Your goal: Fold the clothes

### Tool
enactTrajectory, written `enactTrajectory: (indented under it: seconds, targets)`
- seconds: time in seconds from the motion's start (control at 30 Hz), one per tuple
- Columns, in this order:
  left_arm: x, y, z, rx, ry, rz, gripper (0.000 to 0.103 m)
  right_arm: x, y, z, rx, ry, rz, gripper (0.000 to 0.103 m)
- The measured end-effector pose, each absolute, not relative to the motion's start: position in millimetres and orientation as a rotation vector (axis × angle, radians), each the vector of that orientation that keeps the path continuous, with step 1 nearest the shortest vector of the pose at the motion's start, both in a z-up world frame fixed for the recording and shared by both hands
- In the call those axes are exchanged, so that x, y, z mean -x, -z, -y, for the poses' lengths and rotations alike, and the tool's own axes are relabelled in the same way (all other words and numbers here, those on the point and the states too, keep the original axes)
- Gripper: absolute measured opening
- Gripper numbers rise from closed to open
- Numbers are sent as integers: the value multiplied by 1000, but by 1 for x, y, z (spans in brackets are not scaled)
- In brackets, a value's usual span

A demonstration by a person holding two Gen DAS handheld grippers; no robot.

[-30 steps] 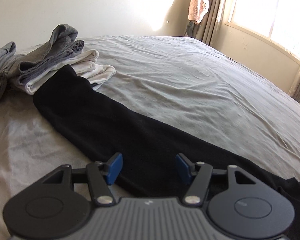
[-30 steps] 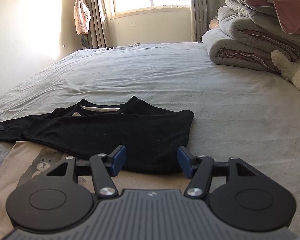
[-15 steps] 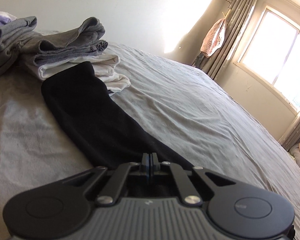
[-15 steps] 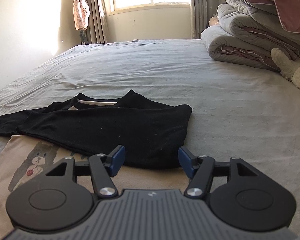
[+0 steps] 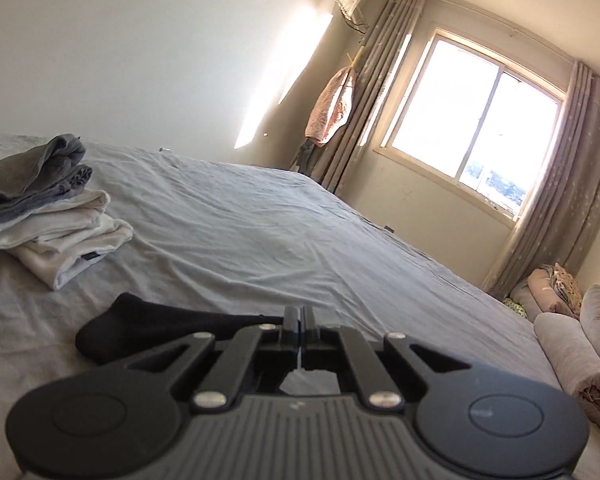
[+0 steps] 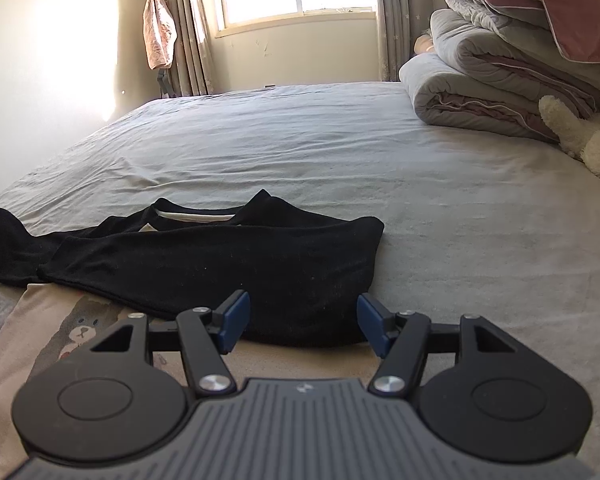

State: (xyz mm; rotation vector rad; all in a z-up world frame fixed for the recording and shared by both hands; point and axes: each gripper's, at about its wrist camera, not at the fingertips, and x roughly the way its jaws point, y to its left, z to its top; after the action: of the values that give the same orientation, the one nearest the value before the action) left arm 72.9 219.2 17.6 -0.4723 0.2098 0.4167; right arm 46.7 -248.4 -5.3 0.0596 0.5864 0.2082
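A black long-sleeved top (image 6: 228, 256) lies on the grey bed sheet (image 6: 440, 208), partly over a beige garment with a bear print (image 6: 60, 332). Its right sleeve is folded across the body. My left gripper (image 5: 301, 320) is shut on the black left sleeve (image 5: 156, 328) and holds it lifted, with the cuff end drooping to the left. That sleeve also shows raised at the left edge of the right wrist view (image 6: 4, 236). My right gripper (image 6: 303, 322) is open and empty, just in front of the top's folded right edge.
A stack of folded grey and white clothes (image 5: 48, 208) sits on the bed at the left. Rolled quilts and pillows (image 6: 512, 60) and a white plush toy (image 6: 580, 136) lie at the right. A window with curtains (image 5: 468, 136) is behind the bed.
My left gripper closed on the black sleeve and lifted it up and toward the body, so the sleeve no longer lies stretched out. My right gripper stayed open and edged slightly forward.
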Motion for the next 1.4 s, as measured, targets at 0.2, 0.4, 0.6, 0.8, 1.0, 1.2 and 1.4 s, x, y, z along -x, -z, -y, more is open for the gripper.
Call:
enactTrajectory:
  seconds: [0.2,0.4,0.6,0.8,1.0,1.2,1.4]
  targets:
    - [-78,-36,-156,367,-253,-210,0,-45,1,252,-76,-204,-571,64]
    - [-84,-26,-105,298,-86,-283,0,-45,-2,254,-88,-205,-562,65]
    - [-88,3,-69,240,45,-425,1,-44,-1,251,-81,-210,-562,65]
    - [-90,33,-54,195,109,-616,2,-46,1,249,-75,-218,-575,65]
    - [-75,21,-74,293,26,-608,40,-46,-1,251,-81,-223,-571,68]
    - [-72,6,-117,434,-222,-533,62,-45,-5,254,-103,-229,-564,68]
    - [-92,19,-168,643,-347,-550,62,-43,-8,252,-107,-242,-557,69]
